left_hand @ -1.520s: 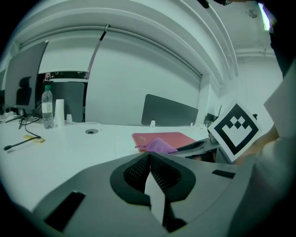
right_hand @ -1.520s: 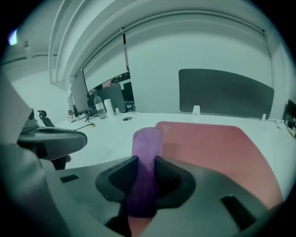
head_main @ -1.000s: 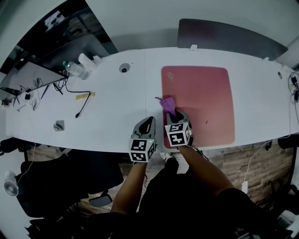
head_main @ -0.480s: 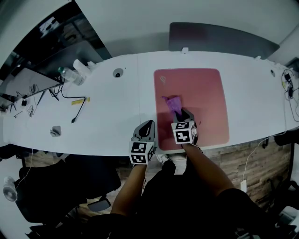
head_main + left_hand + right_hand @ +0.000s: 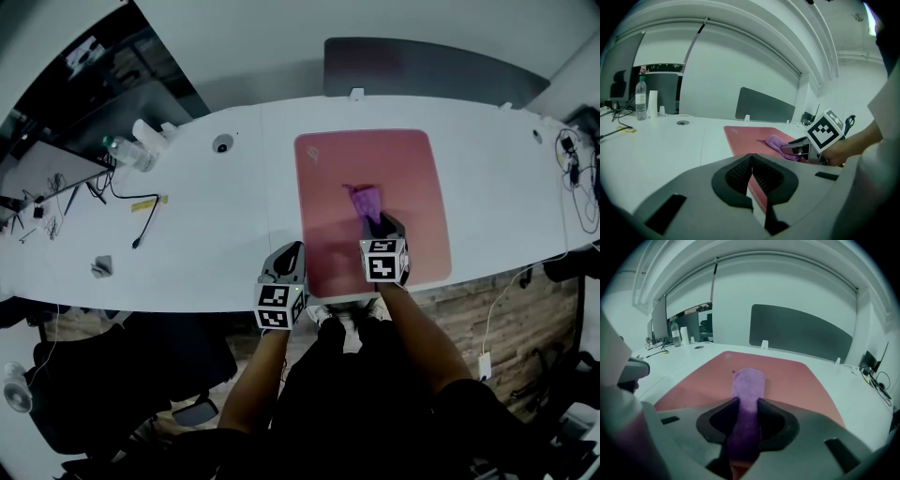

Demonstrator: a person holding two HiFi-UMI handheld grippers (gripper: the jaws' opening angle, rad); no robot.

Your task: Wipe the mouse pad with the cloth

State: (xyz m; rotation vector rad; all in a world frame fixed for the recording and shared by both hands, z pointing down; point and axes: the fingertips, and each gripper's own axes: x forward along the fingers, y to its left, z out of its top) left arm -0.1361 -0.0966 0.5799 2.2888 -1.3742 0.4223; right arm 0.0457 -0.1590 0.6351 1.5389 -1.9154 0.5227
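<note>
The purple cloth [image 5: 364,200] lies stretched on the middle of the pink mouse pad [image 5: 412,178], its near end clenched in the right tongs [image 5: 377,223], while the left tongs [image 5: 291,255], pressed together on nothing, hover at the white desk's [image 5: 206,234] near edge, just beside the pad.

Purple cloth [image 5: 364,199] lies lengthwise mid red mouse pad [image 5: 412,187], near end pinched in right claw [image 5: 381,225].

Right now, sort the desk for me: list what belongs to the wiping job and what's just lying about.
In the job: mouse pad, purple cloth lying on it, right gripper shut on the cloth.

Lying about: water bottle, black cable, small grey object; left gripper shut, empty.
</note>
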